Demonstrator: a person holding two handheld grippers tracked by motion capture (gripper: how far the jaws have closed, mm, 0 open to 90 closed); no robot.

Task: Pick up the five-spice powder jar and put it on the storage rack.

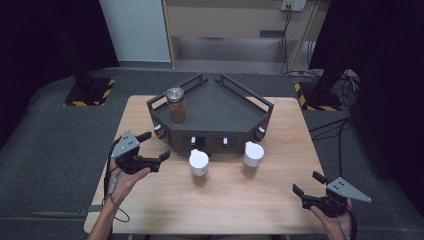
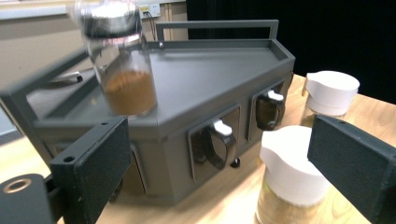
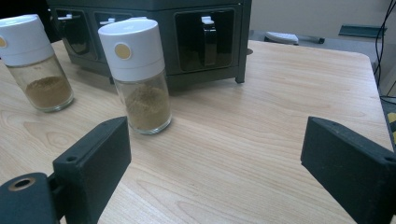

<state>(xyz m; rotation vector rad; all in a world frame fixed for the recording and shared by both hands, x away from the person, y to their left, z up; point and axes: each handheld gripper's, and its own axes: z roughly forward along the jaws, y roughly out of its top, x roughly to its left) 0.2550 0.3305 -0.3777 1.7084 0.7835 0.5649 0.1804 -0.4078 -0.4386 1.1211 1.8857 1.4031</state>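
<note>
two white-capped spice jars stand on the wooden table in front of the dark grey rack, and a third, the steel-lidded jar of reddish-brown powder, is already up on the rack's top shelf at about ten o'clock from its centre. the work looks to be loading the jars onto the rack, with the left white-capped jar next in line.

the left gripper hangs at about nine o'clock from that jar, jaws spread wide with nothing between them; in the left gripper view the same jar sits low between the pads, a little toward four o'clock, and is not touched. the right gripper waits near the table's five o'clock corner, jaws spread just as wide and empty. the right white-capped jar is at about ten o'clock from it, well apart.

the risks, as i judge them: the left jar stands just beside the rack's front face and its small drawer handles, so a wide jaw swinging in could clip the rack or nudge the jar over before the pads close. pinching on the smooth white cap rather than the glass body could let it slip or twist. lifting it onto the shelf, a low approach could catch the raised rail or knock the steel-lidded jar already there.
</note>
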